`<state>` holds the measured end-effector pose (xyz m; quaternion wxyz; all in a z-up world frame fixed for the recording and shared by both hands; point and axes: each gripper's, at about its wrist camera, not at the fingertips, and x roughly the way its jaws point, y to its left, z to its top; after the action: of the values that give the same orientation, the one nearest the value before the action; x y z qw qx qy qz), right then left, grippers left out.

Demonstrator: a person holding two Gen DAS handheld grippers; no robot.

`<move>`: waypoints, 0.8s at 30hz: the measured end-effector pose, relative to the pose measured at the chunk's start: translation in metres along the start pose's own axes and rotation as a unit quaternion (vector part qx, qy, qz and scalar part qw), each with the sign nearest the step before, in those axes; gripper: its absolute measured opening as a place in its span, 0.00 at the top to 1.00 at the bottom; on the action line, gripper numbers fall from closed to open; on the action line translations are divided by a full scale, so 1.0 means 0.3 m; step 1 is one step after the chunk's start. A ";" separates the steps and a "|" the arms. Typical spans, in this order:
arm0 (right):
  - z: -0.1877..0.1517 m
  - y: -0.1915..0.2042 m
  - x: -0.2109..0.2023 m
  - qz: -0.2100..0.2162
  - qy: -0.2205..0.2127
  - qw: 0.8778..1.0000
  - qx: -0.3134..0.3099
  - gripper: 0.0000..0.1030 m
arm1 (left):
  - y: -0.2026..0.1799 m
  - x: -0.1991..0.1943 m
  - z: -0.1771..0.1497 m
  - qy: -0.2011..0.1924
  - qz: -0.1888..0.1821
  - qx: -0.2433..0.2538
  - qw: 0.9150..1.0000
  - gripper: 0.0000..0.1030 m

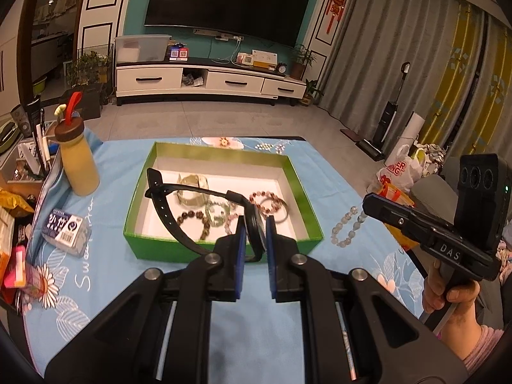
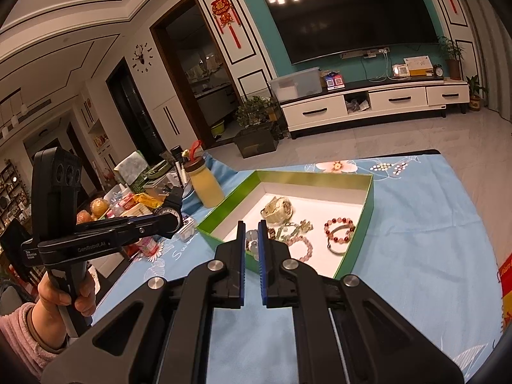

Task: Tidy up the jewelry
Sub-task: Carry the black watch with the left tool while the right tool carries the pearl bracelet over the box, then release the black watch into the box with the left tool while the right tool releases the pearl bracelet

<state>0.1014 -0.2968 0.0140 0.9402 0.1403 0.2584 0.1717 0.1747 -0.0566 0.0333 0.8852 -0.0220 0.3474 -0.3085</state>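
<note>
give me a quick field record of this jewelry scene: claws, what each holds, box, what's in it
left claw: shut on black wristwatch, held above the box
right claw: shut on pale bead bracelet, hanging beside the box
box: green box, open, white inside, on blue floral cloth
box contents: several bead bracelets, red bead bracelet, pale green bangle
beside box: yellow bottle

Black watch (image 1: 198,211) (strap dangling) above green box (image 1: 224,246).
</note>
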 end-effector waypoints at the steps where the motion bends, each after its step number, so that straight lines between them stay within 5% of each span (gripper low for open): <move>1: 0.008 -0.003 0.011 -0.002 0.000 1.000 0.000 0.93 | 0.010 0.013 0.015 0.000 0.000 -0.004 1.000 0.90; 12: 0.093 -0.077 0.164 -0.023 0.019 0.999 0.016 0.93 | 0.123 0.194 0.129 0.029 0.003 -0.048 0.998 0.90; 24: 0.148 -0.151 0.378 -0.061 0.062 0.996 0.023 0.93 | 0.219 0.426 0.126 0.095 0.050 -0.050 0.993 0.90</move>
<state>0.2281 -0.3006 -0.0150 0.9275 0.1351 0.3286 0.1163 0.3058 -0.0820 -0.0316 0.8604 -0.0194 0.4454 -0.2467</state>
